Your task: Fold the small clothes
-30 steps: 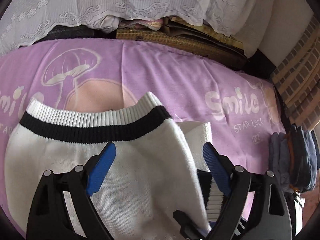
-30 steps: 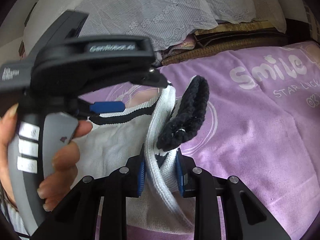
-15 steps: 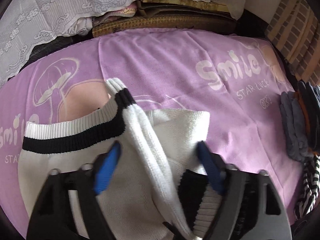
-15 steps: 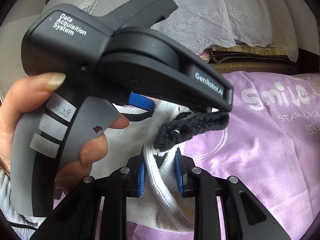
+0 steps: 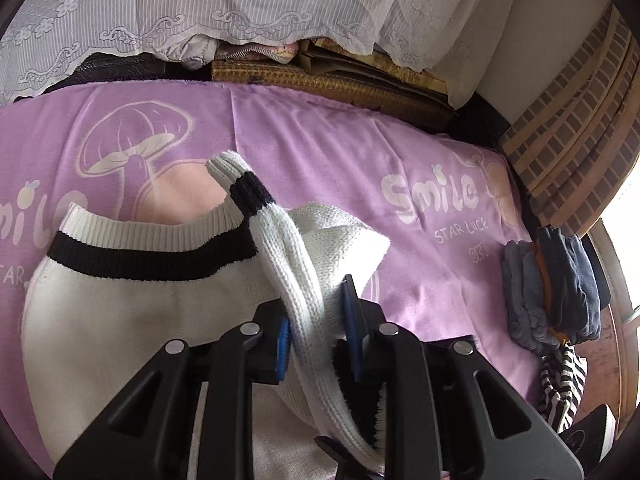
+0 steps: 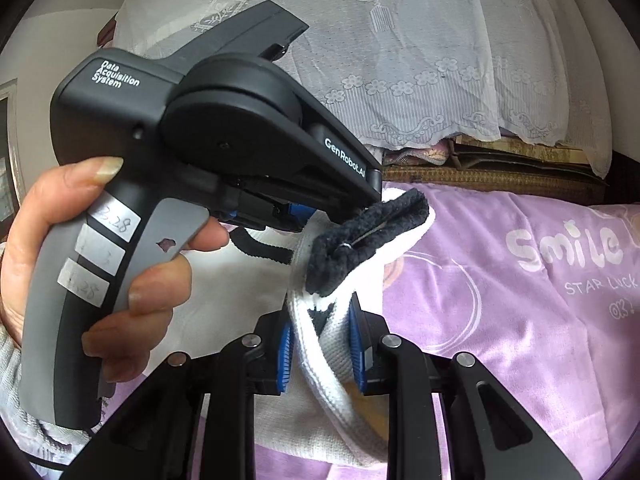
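A small white knit garment (image 5: pixel 132 320) with a black band near its ribbed hem lies on the purple cloth (image 5: pixel 320 160). My left gripper (image 5: pixel 316 332) is shut on a bunched white fold of it, whose black-banded end sticks up. My right gripper (image 6: pixel 320 344) is shut on the same garment (image 6: pixel 320 356) at a white ribbed edge, with a fuzzy black trim (image 6: pixel 368 240) curling above the fingers. In the right wrist view the left gripper's black body (image 6: pixel 224 136) and the hand holding it fill the left side, close to the garment.
A stack of folded grey and navy clothes (image 5: pixel 556 288) sits at the cloth's right edge, with a striped piece (image 5: pixel 560 388) below it. A white lace cover (image 5: pixel 240 8) hangs over stacked woven mats (image 5: pixel 320 80) behind. A brick-pattern wall (image 5: pixel 572 128) is at right.
My left gripper has gone from open above the garment to shut on a bunched fold. The right gripper stays shut on the edge, and the two grippers have drawn close together.
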`<move>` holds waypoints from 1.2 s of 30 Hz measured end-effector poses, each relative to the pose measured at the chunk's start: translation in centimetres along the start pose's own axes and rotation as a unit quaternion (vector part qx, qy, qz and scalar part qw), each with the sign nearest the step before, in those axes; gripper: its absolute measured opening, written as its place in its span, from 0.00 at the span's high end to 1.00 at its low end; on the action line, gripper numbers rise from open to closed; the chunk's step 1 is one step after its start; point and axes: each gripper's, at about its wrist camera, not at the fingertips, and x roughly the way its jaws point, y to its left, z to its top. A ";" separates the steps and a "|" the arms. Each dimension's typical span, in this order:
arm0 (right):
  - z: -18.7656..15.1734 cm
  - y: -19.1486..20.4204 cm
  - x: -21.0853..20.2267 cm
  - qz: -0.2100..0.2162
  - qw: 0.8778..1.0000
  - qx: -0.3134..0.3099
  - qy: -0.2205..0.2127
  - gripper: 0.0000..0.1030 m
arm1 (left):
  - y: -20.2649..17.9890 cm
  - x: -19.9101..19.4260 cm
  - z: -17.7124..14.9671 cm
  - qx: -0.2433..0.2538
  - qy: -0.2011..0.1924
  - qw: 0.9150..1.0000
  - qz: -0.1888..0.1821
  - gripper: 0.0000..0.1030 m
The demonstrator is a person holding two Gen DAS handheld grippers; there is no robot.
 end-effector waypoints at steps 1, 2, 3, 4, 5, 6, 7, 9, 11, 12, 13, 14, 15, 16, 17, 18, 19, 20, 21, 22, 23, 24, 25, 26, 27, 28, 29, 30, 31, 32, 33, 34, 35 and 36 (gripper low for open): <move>0.5 0.4 0.1 0.004 1.000 -0.001 0.000 0.77 | 0.4 -0.5 0.0 -0.002 -0.004 1.000 0.001 0.80; 0.9 1.1 0.3 0.009 1.000 -0.002 0.001 0.77 | 0.9 -0.9 0.0 -0.004 -0.008 1.000 0.003 0.80; 1.3 1.8 0.4 0.014 1.000 -0.004 0.002 0.77 | 1.5 -1.4 0.0 -0.006 -0.011 1.000 0.005 0.80; 1.6 2.6 0.5 0.017 1.000 -0.008 0.002 0.77 | 2.0 -1.9 0.0 -0.008 -0.015 1.000 0.008 0.80; 1.8 3.4 0.7 0.019 1.000 -0.015 0.002 0.77 | 2.7 -2.5 0.0 -0.011 -0.019 1.000 0.011 0.80; 2.2 4.1 0.9 0.021 1.000 -0.021 0.001 0.77 | 3.4 -3.0 -0.1 -0.015 -0.023 1.000 0.012 0.80; 2.3 4.9 1.1 0.024 0.999 -0.026 0.001 0.77 | 4.1 -3.6 -0.1 -0.021 -0.027 0.999 0.012 0.80; 2.8 6.3 1.6 0.030 0.999 -0.035 0.002 0.77 | 5.6 -4.6 -0.4 -0.032 -0.034 0.999 0.015 0.80; 3.1 7.7 1.9 0.038 0.998 -0.041 0.004 0.77 | 7.2 -5.6 -0.7 -0.042 -0.040 0.998 0.018 0.80; 3.4 8.4 2.2 0.042 0.998 -0.045 0.005 0.77 | 7.9 -6.0 -0.9 -0.046 -0.043 0.998 0.019 0.80; 3.4 9.0 2.3 0.045 0.998 -0.048 0.006 0.77 | 8.5 -6.4 -1.0 -0.050 -0.045 0.998 0.020 0.80; 3.6 9.7 2.6 0.048 0.998 -0.051 0.007 0.77 | 9.2 -6.8 -1.1 -0.053 -0.047 0.997 0.020 0.80; 3.6 10.3 2.7 0.050 0.997 -0.054 0.008 0.77 | 9.8 -7.2 -1.3 -0.056 -0.049 0.997 0.021 0.80; 3.7 11.0 2.9 0.053 0.997 -0.056 0.010 0.77 | 10.4 -7.6 -1.4 -0.059 -0.051 0.997 0.022 0.80; 3.7 11.6 3.1 0.056 0.997 -0.058 0.012 0.77 | 10.9 -7.9 -1.6 -0.062 -0.052 0.996 0.024 0.80; 3.8 12.2 3.4 0.059 0.996 -0.060 0.015 0.77 | 11.5 -8.2 -1.8 -0.064 -0.053 0.996 0.026 0.80; 3.9 12.9 3.7 0.062 0.996 -0.063 0.018 0.77 | 12.1 -8.5 -2.0 -0.065 -0.054 0.996 0.028 0.80; 4.0 13.1 4.2 0.064 0.996 -0.065 0.021 0.77 | 12.6 -8.7 -2.2 -0.067 -0.055 0.996 0.031 0.80; 3.9 13.7 4.5 0.065 0.995 -0.067 0.024 0.77 | 13.2 -8.9 -2.4 -0.069 -0.056 0.996 0.033 0.80; 3.9 14.4 4.8 0.067 0.995 -0.069 0.028 0.77 | 13.8 -9.1 -2.6 -0.072 -0.057 0.995 0.035 0.80; 3.6 15.2 4.9 0.068 0.995 -0.072 0.031 0.77 | 14.5 -9.3 -2.9 -0.076 -0.057 0.995 0.035 0.80; 3.5 15.8 5.2 0.069 0.994 -0.074 0.034 0.77 | 15.1 -9.4 -3.2 -0.081 -0.058 0.994 0.034 0.80; 3.5 15.8 5.9 0.070 0.994 -0.076 0.036 0.77 | 15.7 -9.6 -3.4 -0.087 -0.059 0.994 0.033 0.80; 3.5 16.2 6.2 0.070 0.994 -0.079 0.038 0.76 | 16.2 -9.7 -3.6 -0.091 -0.060 0.994 0.032 0.80; 3.4 16.6 6.5 0.069 0.993 -0.083 0.041 0.76 | 16.7 -9.8 -3.8 -0.096 -0.061 0.993 0.029 0.80; 3.3 16.9 6.9 0.068 0.993 -0.086 0.043 0.76 | 17.2 -9.9 -4.0 -0.099 -0.062 0.993 0.028 0.80; 3.2 17.1 7.3 0.067 0.993 -0.089 0.046 0.76 | 17.6 -9.8 -4.1 -0.101 -0.061 0.993 0.027 0.80; 3.0 17.4 7.5 0.066 0.992 -0.092 0.049 0.76 | 18.0 -9.7 -4.3 -0.104 -0.061 0.992 0.025 0.80; 2.9 17.7 7.8 0.065 0.992 -0.094 0.052 0.76 | 18.4 -9.6 -4.5 -0.107 -0.060 0.992 0.023 0.80; 2.7 17.8 8.1 0.064 0.992 -0.095 0.056 0.76 | 18.8 -9.4 -4.6 -0.111 -0.058 0.992 0.021 0.80; 2.5 18.0 8.3 0.062 0.992 -0.097 0.059 0.76 | 19.2 -9.1 -4.7 -0.114 -0.055 0.992 0.019 0.80; 2.3 18.2 8.6 0.061 0.991 -0.098 0.062 0.76 | 19.6 -8.9 -4.8 -0.116 -0.051 0.992 0.019 0.80; 2.1 18.3 8.9 0.060 0.991 -0.099 0.063 0.76 | 19.9 -8.7 -4.8 -0.119 -0.047 0.992 0.019 0.80; 1.9 18.5 9.1 0.060 0.991 -0.100 0.065 0.76 | 20.1 -8.6 -4.9 -0.120 -0.045 0.992 0.019 0.80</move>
